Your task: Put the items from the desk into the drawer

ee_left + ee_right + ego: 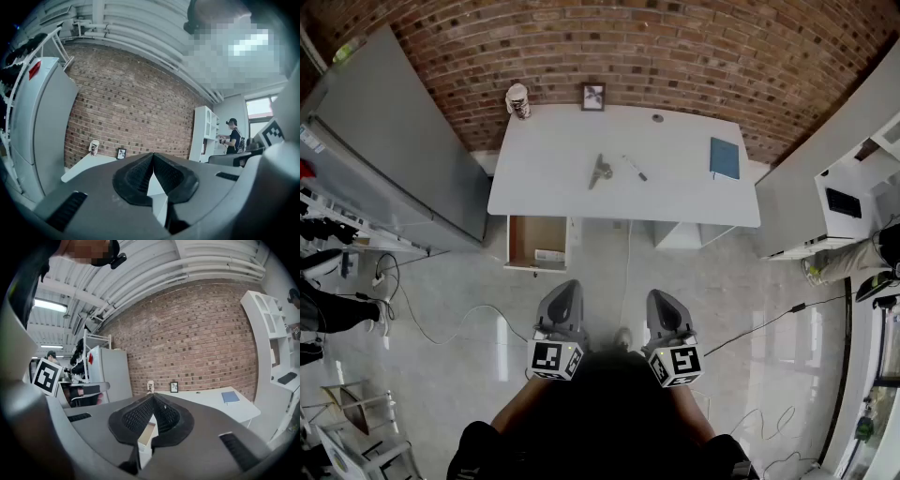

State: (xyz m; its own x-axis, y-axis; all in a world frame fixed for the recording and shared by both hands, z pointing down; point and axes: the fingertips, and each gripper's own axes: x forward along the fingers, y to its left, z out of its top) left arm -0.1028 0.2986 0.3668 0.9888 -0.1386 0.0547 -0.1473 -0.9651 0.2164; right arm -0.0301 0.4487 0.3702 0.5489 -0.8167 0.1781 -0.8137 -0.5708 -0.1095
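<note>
Your left gripper [564, 302] and right gripper [666, 307] are both closed, empty, side by side, well short of the desk [553, 187]. On the desk lie a metal tool [600, 171], pen [635, 169] and notebook [724, 157]. The drawer [534, 244] is open, ahead of your left gripper.

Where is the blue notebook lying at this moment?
In the head view, the blue notebook lies flat near the right end of the white desk, to the right of the pen and apart from it.
</note>
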